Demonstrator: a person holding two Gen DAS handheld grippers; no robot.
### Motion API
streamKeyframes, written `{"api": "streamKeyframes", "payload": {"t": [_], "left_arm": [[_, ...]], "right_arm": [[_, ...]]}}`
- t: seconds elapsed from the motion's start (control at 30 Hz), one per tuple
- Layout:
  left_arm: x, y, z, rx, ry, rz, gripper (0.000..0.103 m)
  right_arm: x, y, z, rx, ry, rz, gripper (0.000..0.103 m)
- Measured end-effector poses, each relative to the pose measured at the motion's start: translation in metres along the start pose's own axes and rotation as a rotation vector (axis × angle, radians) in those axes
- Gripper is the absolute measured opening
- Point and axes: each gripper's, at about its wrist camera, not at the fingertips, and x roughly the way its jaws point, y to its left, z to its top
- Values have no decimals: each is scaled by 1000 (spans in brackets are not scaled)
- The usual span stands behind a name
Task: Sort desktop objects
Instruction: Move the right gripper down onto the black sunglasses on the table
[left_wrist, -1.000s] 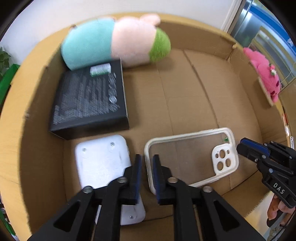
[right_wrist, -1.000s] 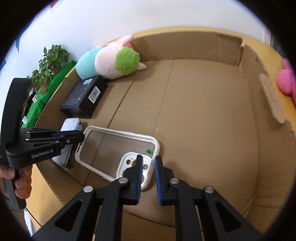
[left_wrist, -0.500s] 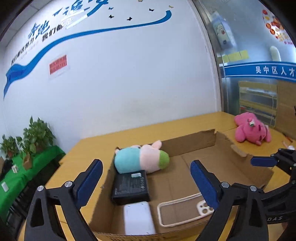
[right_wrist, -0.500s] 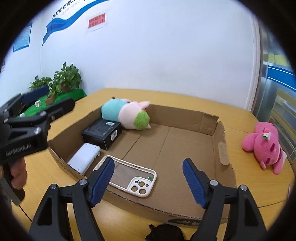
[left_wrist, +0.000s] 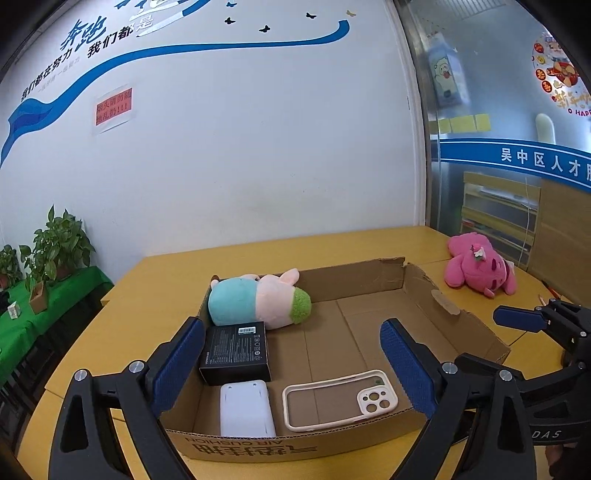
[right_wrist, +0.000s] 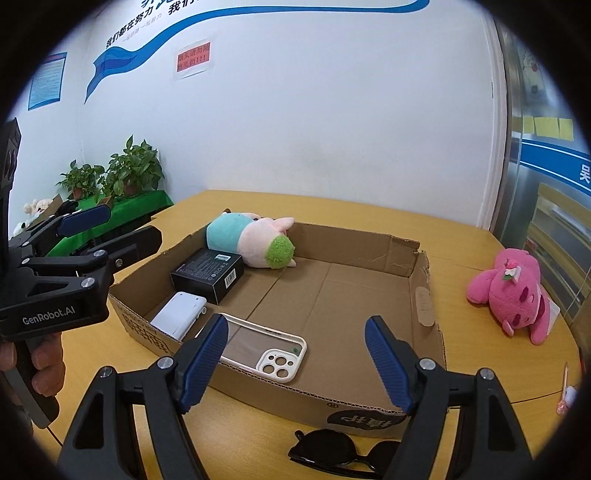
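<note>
Both grippers, left gripper (left_wrist: 291, 363) and right gripper (right_wrist: 295, 363), hang with jaws spread, holding nothing; reaching right for the pink plush (right_wrist: 511, 291) risks crushing the near sunglasses (right_wrist: 340, 452).

Sunglasses (right_wrist: 334, 456) partly hidden behind right claw (right_wrist: 295, 363).

Corrugated cardboard box (left_wrist: 450, 314), matt; fuzzy cloth plush (left_wrist: 258, 301); matt black carton (left_wrist: 236, 350); smooth plastic case (left_wrist: 340, 398); glossy sunglasses (right_wrist: 332, 456); smooth wood table (right_wrist: 369, 218).
</note>
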Motion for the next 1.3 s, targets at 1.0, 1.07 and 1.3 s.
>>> {"api": "streamKeyframes", "payload": {"t": [1.0,1.07,1.3], "left_arm": [[-3,-14,-60,-85,172,-91,98],[2,-12,-65,-105,195,-101,98],[10,-17,-74,-122,250,-132,98]], "right_arm": [[8,-115,-101,66,311,133,77],[19,-120,-111,45,364,141,77],[49,-113,-121,25,408,207,77]]}}
